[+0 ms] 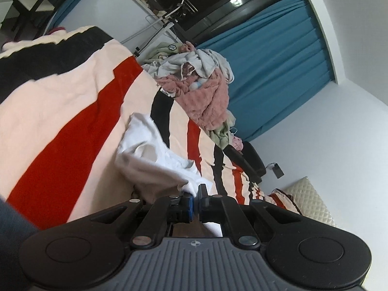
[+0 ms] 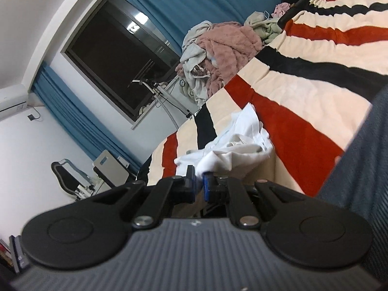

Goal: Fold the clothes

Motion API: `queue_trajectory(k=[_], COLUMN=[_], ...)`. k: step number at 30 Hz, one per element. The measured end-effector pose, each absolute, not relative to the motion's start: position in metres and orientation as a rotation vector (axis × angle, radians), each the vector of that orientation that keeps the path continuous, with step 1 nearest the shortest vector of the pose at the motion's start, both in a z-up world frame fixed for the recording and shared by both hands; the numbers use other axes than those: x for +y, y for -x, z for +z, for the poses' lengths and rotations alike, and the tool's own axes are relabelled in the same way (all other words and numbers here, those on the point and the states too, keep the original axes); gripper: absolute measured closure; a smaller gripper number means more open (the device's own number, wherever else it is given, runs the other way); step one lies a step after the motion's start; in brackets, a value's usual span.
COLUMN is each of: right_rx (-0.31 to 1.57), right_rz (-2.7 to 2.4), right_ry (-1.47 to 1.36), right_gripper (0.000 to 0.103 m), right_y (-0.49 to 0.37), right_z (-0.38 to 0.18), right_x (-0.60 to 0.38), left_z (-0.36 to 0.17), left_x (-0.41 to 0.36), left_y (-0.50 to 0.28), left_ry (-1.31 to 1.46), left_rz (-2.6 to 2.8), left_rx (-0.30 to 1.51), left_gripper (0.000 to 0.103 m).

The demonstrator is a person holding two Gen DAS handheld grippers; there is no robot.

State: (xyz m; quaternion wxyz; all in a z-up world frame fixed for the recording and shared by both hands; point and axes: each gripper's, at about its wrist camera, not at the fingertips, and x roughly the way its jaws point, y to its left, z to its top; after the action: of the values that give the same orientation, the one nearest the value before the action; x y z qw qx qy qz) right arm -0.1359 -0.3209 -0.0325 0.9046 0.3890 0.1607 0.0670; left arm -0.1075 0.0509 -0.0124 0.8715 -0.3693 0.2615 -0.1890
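In the left wrist view the left gripper (image 1: 195, 192) sits at 6 o'clock, and the white garment (image 1: 150, 150) starts right at its fingertips and runs away toward 11 o'clock over the striped blanket (image 1: 72, 101). Its long axis follows that line, with a round opening, neck or armhole I cannot tell, facing up midway along. The jaws are drawn nearly together, pinching a white fold at the near edge between the blue pads (image 1: 190, 205). In the right wrist view the right gripper (image 2: 198, 178) is likewise low at 6 o'clock, with the white garment (image 2: 242, 140) bunched just ahead and stretching toward 1 o'clock. Its jaws are also narrowed onto cloth, a white tuft caught between them. Farther off, a heap of clothes (image 1: 206, 92) with pink fleece lies at the blanket's far edge, before the blue curtain (image 1: 278, 72).
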Motion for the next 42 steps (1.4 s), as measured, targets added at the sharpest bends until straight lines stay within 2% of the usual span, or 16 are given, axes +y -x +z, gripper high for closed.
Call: queue_trajectory(k=[8,11,17,24,27,30,31,32,33,34,35,36,37,41,42], right_rx=[0.401,0.449,0.548,0.562,0.573,0.589,0.600,0.610,0.607,0.604,0.582,0.560,0.556,0.568,0.579], right_rz=[0.125,0.073,0.057,0.177,0.183,0.198,0.212,0.226,0.237,0.248,0.272,0.295,0.320,0.348,0.325], right_ry=[-0.844,-0.804,-0.827,-0.865,-0.913,-0.949,-0.966,-0.983,-0.987,-0.990,-0.997,-1.003,-0.997,-0.858,-0.795], right_gripper=[0.093,0.093,0.093,0.093,0.093,0.090,0.086,0.082,0.066,0.037,0.023,0.014,0.014,0.016,0.032], right_y=[0.038,-0.015,-0.114,-0.138,-0.156,-0.172,-0.175,-0.178,-0.176,-0.175,-0.170,-0.165,-0.162,-0.158,-0.161], right_z=[0.013,0.024,-0.008,-0.073,-0.081,-0.089,-0.093,-0.097,-0.097,-0.096,-0.093,-0.090,-0.087,-0.077,-0.079], right_x=[-0.335,-0.332,-0.333,-0.348,-0.353,-0.358,-0.360,-0.362,-0.362,-0.363,-0.361,-0.359,-0.355,-0.336,-0.330], left_z=[0.045,0.048,0.008,-0.039,-0.049,-0.061,-0.062,-0.064,-0.065,-0.064,-0.063,-0.061,-0.060,-0.055,-0.057], left_x=[0.020,0.007,0.002,0.007,0.003,0.002,0.002,0.003,0.003,0.001,0.000,-0.002,-0.003,-0.010,-0.014], left_y=[0.011,-0.046,-0.133,-0.157,-0.176,-0.196,-0.196,-0.197,-0.198,-0.195,-0.193,-0.191,-0.188,-0.179,-0.179], left_ry=[0.593,0.555,0.534,0.527,0.504,0.502,0.499,0.497,0.492,0.470,0.449,0.427,0.405,0.319,0.296], left_rz=[-0.351,-0.325,-0.247,-0.299,-0.306,-0.307,-0.323,-0.339,-0.355,-0.364,-0.374,-0.383,-0.393,-0.428,-0.420], left_rx=[0.577,0.618,0.693,0.626,0.621,0.653,0.657,0.662,0.665,0.662,0.660,0.656,0.653,0.642,0.647], left_gripper=[0.098,0.098,0.099,0.098,0.098,0.098,0.097,0.090,0.079,0.057,0.038,0.031,0.020,0.019,0.019])
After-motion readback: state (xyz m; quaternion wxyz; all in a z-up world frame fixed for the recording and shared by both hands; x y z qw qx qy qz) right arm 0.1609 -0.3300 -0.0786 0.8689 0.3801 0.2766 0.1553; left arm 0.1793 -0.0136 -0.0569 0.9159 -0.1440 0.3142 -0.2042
